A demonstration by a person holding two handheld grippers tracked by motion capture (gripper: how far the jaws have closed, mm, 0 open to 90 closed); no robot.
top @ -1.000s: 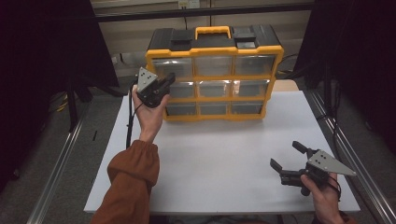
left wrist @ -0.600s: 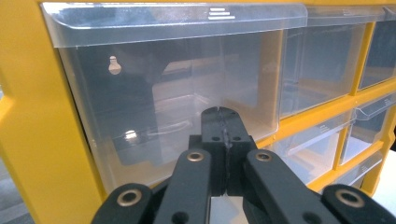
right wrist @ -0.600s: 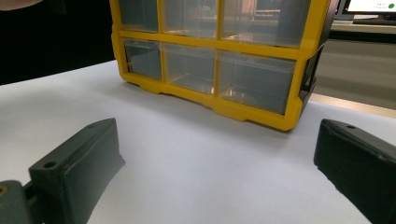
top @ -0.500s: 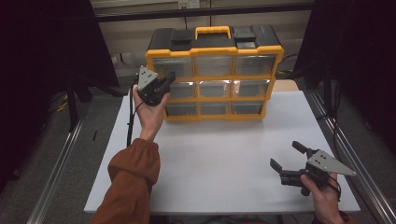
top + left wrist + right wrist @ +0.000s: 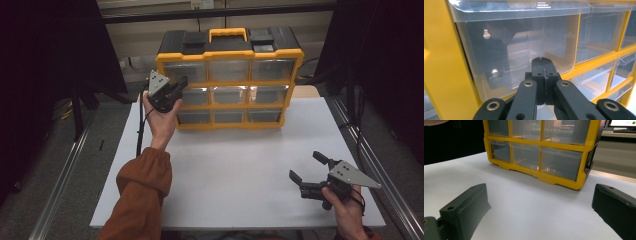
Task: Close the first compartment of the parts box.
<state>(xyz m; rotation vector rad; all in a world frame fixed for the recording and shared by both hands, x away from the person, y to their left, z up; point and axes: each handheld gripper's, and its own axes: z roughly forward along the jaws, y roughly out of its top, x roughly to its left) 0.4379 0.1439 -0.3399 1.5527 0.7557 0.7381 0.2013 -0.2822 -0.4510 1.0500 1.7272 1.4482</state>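
Yellow plastic organizer [image 5: 229,80] at the far middle of the white table [image 5: 235,165], boxy, black on top with a yellow handle [image 5: 228,34], three rows of three clear drawers set in a yellow frame. Drawer fronts glossy and see-through, faintly scuffed, each with a moulded lip along the upper edge; contents, if any, too hard to tell through the reflections. Left gripper [image 5: 172,92] raised in the left hand [image 5: 161,120], right at the organizer's left edge by the middle-row left drawer [image 5: 519,50]; jaws pressed fully together with nothing between them, tips just in front of that drawer's clear face, contact not clear. Grey three-cornered plate on top of it, black cable trailing down toward the table's left edge. Rust-orange sleeve [image 5: 142,185] reaching in from the bottom. Right gripper [image 5: 309,172] low over the near right corner in the right hand [image 5: 345,210], well apart from the organizer; jaws spread wide, blocky matte black, holding nothing. Table surface smooth, matte and flat, with plain straight edges. Broad bare stretch between the organizer's front and the near edge, and narrower strips to either side of the organizer. Organizer's yellow base resting flat on the table, its bottom-row drawers [image 5: 560,162] close above the surface. Metal rails [image 5: 60,190] running alongside both long edges, grey floor beyond, dark curtains at left and right.
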